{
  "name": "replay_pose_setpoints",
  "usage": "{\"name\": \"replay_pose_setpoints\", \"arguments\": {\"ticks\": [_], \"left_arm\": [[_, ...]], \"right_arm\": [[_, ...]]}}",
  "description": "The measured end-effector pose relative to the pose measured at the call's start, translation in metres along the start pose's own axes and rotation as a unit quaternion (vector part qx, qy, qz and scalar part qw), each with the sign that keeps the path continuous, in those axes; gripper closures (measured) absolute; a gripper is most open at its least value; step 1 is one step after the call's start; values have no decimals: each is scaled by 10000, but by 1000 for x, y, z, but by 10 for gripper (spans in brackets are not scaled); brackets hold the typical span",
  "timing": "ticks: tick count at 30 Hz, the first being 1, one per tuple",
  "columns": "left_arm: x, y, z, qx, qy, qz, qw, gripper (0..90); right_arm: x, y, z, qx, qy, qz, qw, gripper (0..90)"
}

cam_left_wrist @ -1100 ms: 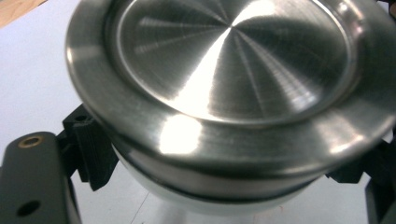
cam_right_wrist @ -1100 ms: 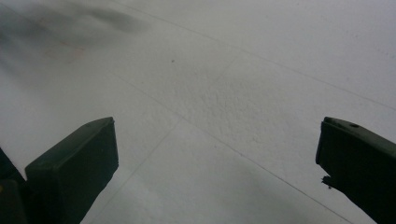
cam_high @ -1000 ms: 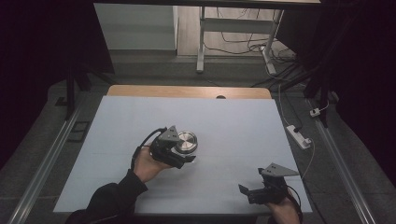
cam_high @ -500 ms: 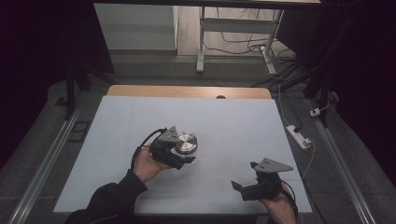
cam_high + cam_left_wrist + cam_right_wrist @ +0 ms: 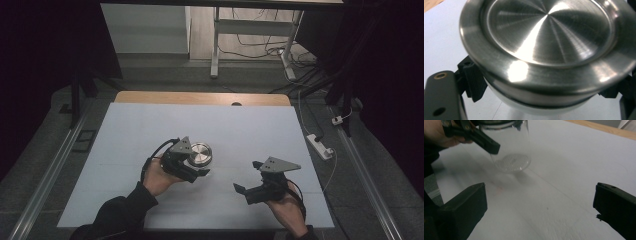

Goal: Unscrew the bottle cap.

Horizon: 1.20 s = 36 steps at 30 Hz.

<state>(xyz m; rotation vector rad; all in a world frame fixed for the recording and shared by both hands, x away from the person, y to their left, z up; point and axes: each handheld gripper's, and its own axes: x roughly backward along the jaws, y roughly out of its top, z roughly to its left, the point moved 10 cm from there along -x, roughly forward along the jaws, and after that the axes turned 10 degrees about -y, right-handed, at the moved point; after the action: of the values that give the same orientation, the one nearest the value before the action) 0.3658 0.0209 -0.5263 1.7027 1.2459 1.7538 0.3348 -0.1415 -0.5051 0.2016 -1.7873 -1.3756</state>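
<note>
We hold the glass jar [image 5: 510, 150] tight in our left gripper [image 5: 192, 167], its jaws squeezing the sides just under the shiny metal lid [image 5: 546, 32]. Our right gripper [image 5: 245, 189] is wide open with nothing in it, and the jar stands on the table [image 5: 250, 130] a little way in front of its jaws.

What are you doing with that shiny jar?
A person is working at a white table with a hand-held gripper in each hand. The left hand-held gripper is clamped around a clear glass jar just under its shiny metal lid; the lid is on and the jar stands upright. The right hand-held gripper has its jaws wide open, holds nothing, and points toward the jar from a little way off.
</note>
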Motion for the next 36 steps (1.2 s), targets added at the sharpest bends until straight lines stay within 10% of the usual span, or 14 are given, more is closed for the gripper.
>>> {"name": "replay_pose_setpoints", "arguments": {"ticks": [36], "left_arm": [[-6,-4,-3,-71,37,224,9997,153]], "right_arm": [[-78,81,60,357,498,33,9981,63]]}}
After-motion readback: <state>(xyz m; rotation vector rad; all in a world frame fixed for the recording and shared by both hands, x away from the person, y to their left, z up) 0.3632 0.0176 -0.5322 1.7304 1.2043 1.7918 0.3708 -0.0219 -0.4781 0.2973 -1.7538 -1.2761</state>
